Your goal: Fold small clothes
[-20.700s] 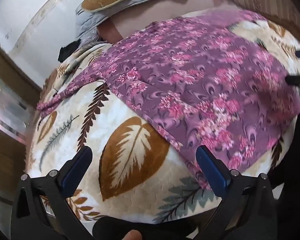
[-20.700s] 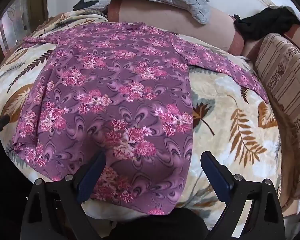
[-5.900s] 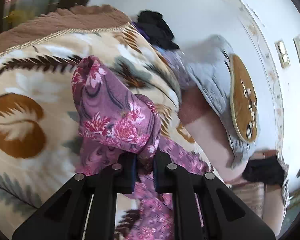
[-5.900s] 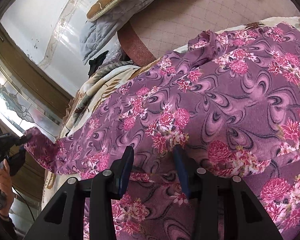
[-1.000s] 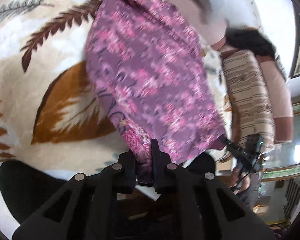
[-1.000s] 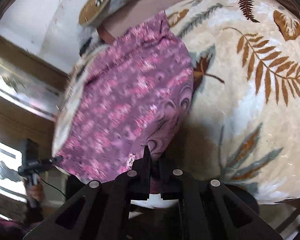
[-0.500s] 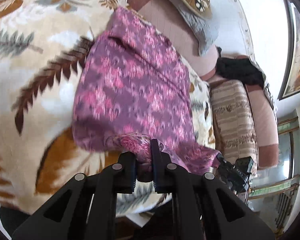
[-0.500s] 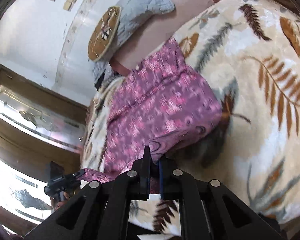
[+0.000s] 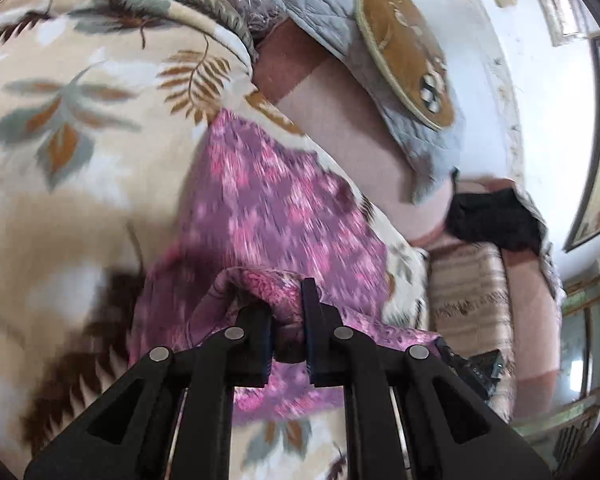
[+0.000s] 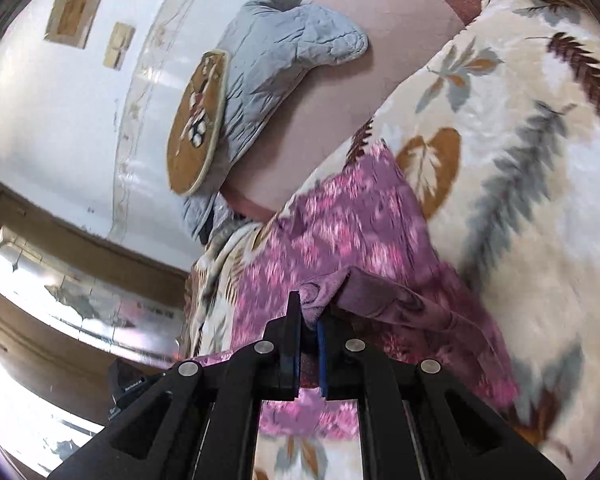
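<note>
A purple garment with pink flowers [image 9: 276,208] lies on a cream blanket with a leaf print [image 9: 80,168]. My left gripper [image 9: 286,316] is shut on a bunched hem corner of the garment, lifted over the cloth that still lies flat. The right wrist view shows the same purple garment [image 10: 340,232] on the leaf blanket [image 10: 520,168]. There my right gripper [image 10: 309,320] is shut on the other hem corner, and the lifted edge runs off to the right. Each view catches the opposite gripper low at the garment's far side. The flat part is blurred.
A grey quilted cushion with a brown round patch [image 9: 400,52] rests on a pink bolster [image 9: 340,128] at the head of the bed. A black cloth [image 9: 492,220] lies on striped cushions [image 9: 468,292] at the right. White wall and a mirrored cabinet [image 10: 80,300] lie beyond.
Both grippers have carried the hem away from the bed's near edge toward the pillows. The garment now doubles over itself, and the flat part ahead looks shorter.
</note>
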Demonstrator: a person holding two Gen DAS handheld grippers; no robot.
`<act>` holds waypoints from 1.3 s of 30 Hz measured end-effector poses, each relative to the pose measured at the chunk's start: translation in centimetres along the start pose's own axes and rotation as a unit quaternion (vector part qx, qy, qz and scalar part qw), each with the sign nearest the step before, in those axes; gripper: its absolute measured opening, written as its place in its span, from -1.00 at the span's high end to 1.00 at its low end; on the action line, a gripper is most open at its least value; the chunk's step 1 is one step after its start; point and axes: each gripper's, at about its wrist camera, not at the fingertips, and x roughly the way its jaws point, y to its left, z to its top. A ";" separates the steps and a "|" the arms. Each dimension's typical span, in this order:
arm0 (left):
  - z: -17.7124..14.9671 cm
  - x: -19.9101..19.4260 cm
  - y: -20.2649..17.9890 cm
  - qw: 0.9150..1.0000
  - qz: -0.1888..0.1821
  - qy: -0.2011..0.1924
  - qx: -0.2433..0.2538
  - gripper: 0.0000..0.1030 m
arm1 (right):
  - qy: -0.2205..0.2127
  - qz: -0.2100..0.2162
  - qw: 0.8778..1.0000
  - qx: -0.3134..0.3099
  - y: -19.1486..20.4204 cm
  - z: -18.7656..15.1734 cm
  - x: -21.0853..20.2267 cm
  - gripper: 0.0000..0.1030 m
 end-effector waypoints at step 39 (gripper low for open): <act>9.9 10.5 2.3 0.995 0.086 0.037 0.031 0.94 | -0.011 -0.226 0.963 -0.144 -0.5 10.0 16.1 0.90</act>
